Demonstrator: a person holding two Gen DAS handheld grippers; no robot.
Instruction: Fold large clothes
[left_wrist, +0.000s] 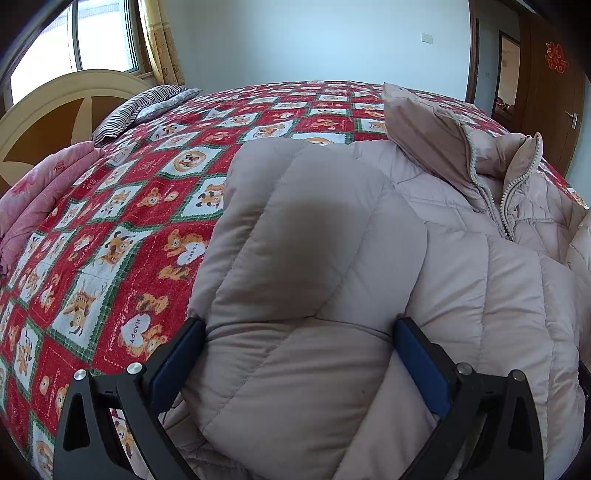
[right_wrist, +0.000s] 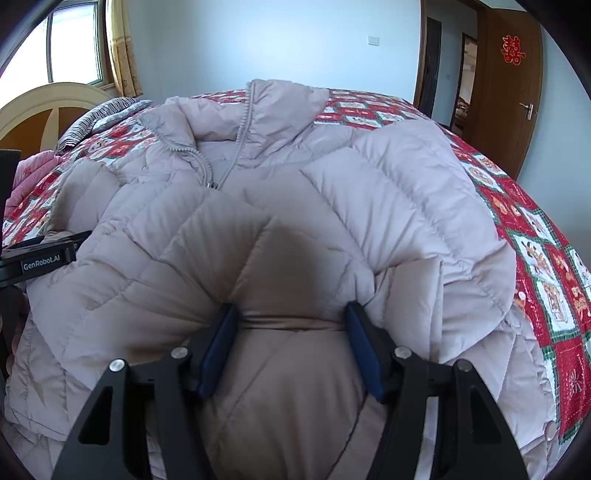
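Left wrist view: one pale pink quilted down jacket (left_wrist: 461, 280) lies across the bed, its folded lower part bunched between the two blue pads of the left gripper (left_wrist: 301, 354), which press into the padding on either side and hold it. Ahead of the gripper and to its right, the jacket's collar (left_wrist: 436, 122) stands up, with one zipper (left_wrist: 506, 206) partly open below it. Right wrist view: the same jacket (right_wrist: 369, 192) fills the space ahead of the right gripper (right_wrist: 291, 339), whose two pads pinch a thick fold of the hem between them at a middling width. One sleeve (right_wrist: 424, 173) curves over to this gripper's right; the left gripper's black body (right_wrist: 44, 254) shows at its left edge, close by. Beneath the jacket is one red patchwork bedspread (left_wrist: 122, 236) printed with bears. To the left gripper's left the spread is bare and wide; to the right gripper's right only a narrow strip (right_wrist: 546, 258) remains before the bed edge. Farther off: one striped pillow (left_wrist: 144, 107), one pink folded quilt (left_wrist: 33, 195), one curved headboard (left_wrist: 55, 110), one window (left_wrist: 92, 37), one brown door (right_wrist: 513, 85) standing open.
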